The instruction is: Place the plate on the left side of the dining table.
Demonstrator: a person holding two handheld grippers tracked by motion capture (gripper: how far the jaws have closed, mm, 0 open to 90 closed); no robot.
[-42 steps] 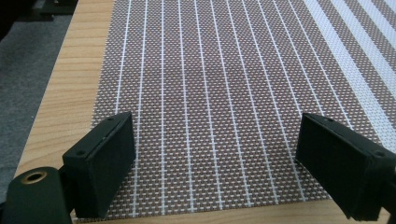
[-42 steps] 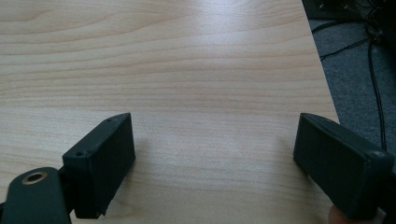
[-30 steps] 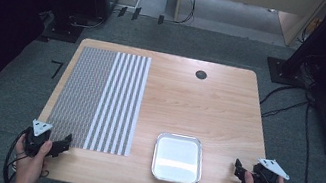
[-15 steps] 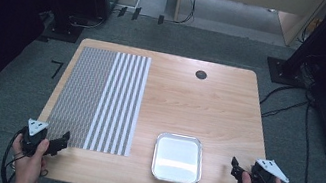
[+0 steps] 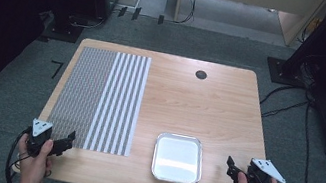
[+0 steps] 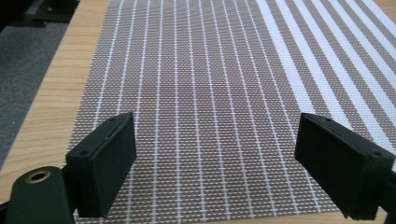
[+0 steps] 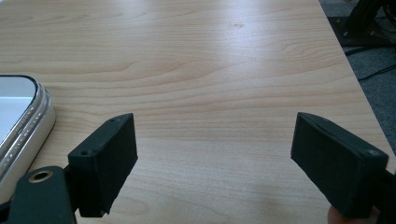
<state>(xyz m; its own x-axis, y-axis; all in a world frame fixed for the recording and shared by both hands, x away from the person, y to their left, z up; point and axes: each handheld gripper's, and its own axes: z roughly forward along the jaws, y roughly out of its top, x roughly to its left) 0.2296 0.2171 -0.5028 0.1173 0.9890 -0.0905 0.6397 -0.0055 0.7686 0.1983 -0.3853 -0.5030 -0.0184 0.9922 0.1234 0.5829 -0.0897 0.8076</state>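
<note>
The left hand-held gripper (image 5: pixel 70 137), jaws spread wide and empty, hovers at the near edge of the striped placemat (image 5: pixel 99 98). The right hand-held gripper (image 5: pixel 230 164), equally agape, sits just right of the metal tray (image 5: pixel 178 158) on the counter (image 5: pixel 198 108).

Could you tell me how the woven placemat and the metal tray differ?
The woven placemat is long, flat and striped in grey and white; the metal tray is smaller, plain silver, with a raised rim and rounded corners. The placemat lies at the table's left, the tray near its front edge. Both are rectangular and bare.
</note>
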